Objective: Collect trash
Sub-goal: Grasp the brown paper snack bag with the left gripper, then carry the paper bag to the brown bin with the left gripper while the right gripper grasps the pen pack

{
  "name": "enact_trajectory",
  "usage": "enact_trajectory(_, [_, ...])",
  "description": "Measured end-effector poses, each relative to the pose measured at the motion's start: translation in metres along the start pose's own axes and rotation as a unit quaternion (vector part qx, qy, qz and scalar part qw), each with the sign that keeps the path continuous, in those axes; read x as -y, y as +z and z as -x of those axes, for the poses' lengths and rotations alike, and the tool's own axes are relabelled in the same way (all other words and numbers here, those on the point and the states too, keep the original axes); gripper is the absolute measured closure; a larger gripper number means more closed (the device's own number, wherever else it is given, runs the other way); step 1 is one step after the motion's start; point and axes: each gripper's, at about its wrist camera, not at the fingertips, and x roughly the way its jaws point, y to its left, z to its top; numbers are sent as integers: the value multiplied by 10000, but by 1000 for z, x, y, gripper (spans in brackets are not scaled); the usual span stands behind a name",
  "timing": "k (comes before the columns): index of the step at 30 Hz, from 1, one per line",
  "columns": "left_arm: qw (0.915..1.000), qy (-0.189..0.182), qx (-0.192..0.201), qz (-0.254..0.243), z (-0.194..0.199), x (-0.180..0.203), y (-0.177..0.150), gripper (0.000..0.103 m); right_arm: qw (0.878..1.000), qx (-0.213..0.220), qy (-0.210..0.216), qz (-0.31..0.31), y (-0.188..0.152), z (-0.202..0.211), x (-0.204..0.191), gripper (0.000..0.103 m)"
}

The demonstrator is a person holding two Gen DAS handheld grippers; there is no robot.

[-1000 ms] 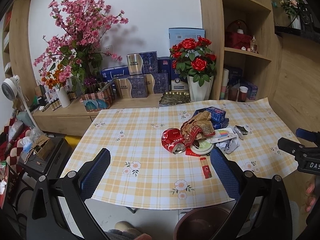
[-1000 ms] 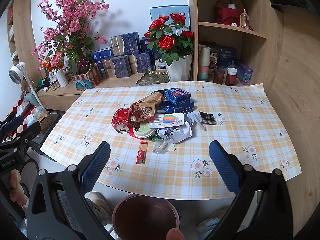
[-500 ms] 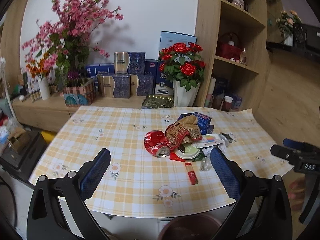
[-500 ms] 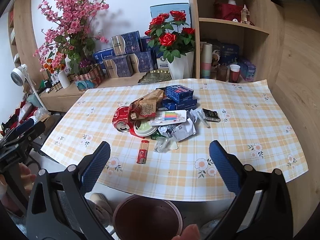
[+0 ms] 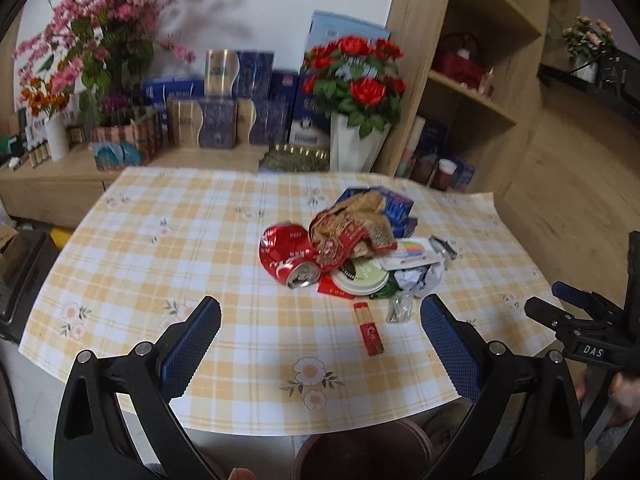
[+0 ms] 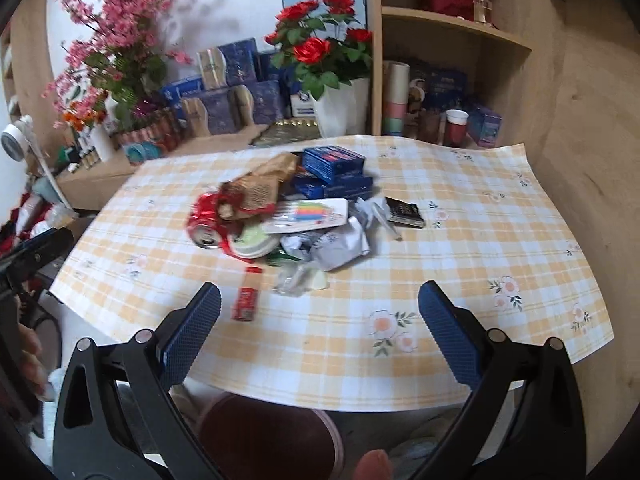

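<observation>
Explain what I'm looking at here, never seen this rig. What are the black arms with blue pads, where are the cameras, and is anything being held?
No robot here: a person holds one two-finger gripper in each hand, with a fisheye camera on each looking forward along its fingers. The black arms with blue pads are those fingers. One picture is from the left gripper, the other from the right gripper. Both are open and hold nothing.

On the checked tablecloth lies a trash pile: a crushed red can, a crumpled brown wrapper, blue boxes, a round lid, crumpled paper and a small red packet. A brown bin stands below the table's near edge.
</observation>
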Motion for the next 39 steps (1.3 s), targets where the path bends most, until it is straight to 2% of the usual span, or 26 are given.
enact_trajectory(2, [9999, -14, -97, 110, -15, -2, 7, 5, 10000, -48, -38, -73, 1, -11, 6, 6])
enact_trajectory(4, [9995, -46, 19, 310, -28, -4, 18, 5, 9997, -151, -102, -152, 3, -27, 16, 6])
enact_trajectory(7, [9967, -346, -209, 698, -65, -8, 41, 8, 9992, -239, -181, -247, 4, -43, 27, 6])
enact_trajectory(9, [9896, -689, -552, 1136, -100, -14, 55, 15, 9987, -299, -226, -344, 5, -54, 35, 6])
enact_trajectory(11, [9814, -876, -829, 1492, -130, -18, 63, 21, 9982, -330, -236, -445, 5, -64, 43, 6])
enact_trajectory(14, [9664, -1115, -1175, 1997, -173, -22, 71, 22, 9975, -363, -276, -536, 4, -74, 53, 6])
enact_trajectory(16, [9614, -1173, -1283, 2132, -193, -20, 75, 22, 9971, -414, -287, -567, 2, -79, 59, 6])
enact_trajectory(18, [9631, -1157, -1299, 2056, -205, -14, 78, 22, 9968, -453, -313, -579, 1, -84, 65, 6])
enact_trajectory(21, [9743, -992, -1286, 1562, -218, 3, 81, 22, 9966, -457, -360, -578, 0, -90, 71, 6])
enact_trajectory(25, [9771, -916, -1405, 1306, -230, 12, 74, 23, 9978, -282, -326, -499, 1, -94, 72, 6])
enact_trajectory(27, [9781, -839, -1415, 1273, -231, 11, 69, 51, 9990, -211, -236, -310, 4, -96, 66, 6])
enact_trajectory(28, [9792, -733, -1480, 1180, -233, 10, 68, 61, 9993, -185, -189, -259, 5, -96, 64, 6])
enact_trajectory(30, [9786, -803, -1448, 1222, -229, 6, 67, 66, 9999, -59, 31, -132, 11, -98, 55, 6])
enact_trajectory(35, [9812, -1054, -945, 1309, -193, -7, 78, 68, 9994, 257, 203, 144, 27, -111, 31, 6])
enact_trajectory(39, [9877, -876, -395, 1237, -154, -20, 84, 68, 9992, 255, 250, 164, 41, -134, 7, 6])
